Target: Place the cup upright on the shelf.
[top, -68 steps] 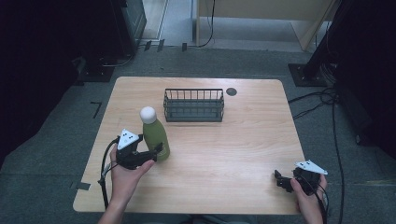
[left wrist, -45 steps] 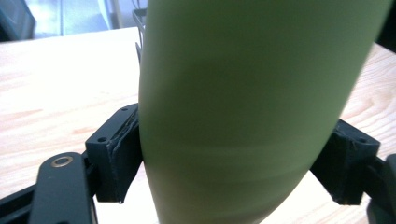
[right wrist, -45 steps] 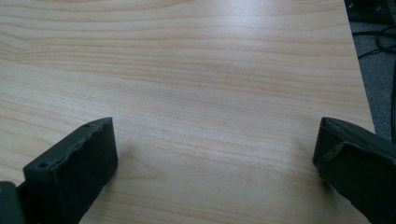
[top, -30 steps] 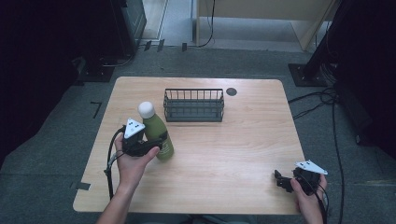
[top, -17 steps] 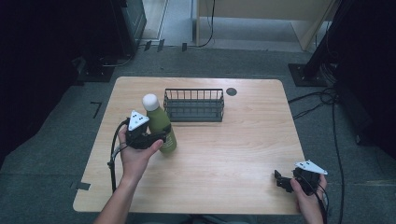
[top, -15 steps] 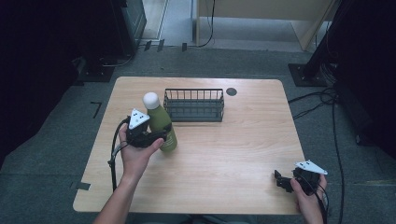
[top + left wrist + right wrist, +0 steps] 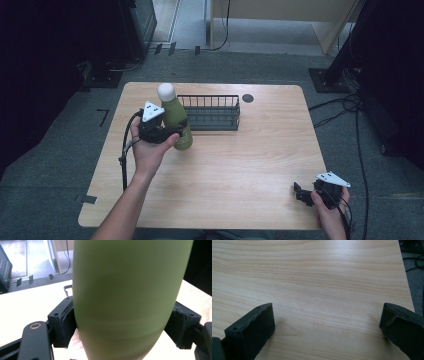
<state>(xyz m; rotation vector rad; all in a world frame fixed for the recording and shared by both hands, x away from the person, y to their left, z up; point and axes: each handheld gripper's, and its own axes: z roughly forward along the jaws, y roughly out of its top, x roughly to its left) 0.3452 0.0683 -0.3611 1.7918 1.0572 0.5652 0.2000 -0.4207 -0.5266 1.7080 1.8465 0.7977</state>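
A green bottle with a white round cap is lifted off the table, tilted a little, just left of the black wire basket. My left gripper is shut on the bottle's body; in the left gripper view both pads press against the green bottle. My right gripper rests low at the table's front right corner. Its jaws stand open in the right gripper view, with bare wood between them.
The wooden table has a small dark round spot near its far edge, right of the basket. Dark equipment and cables stand on the floor around the table.
My left gripper has lifted the bottle and carried it farther from the person, toward the basket's left end. The right hand has stayed put.
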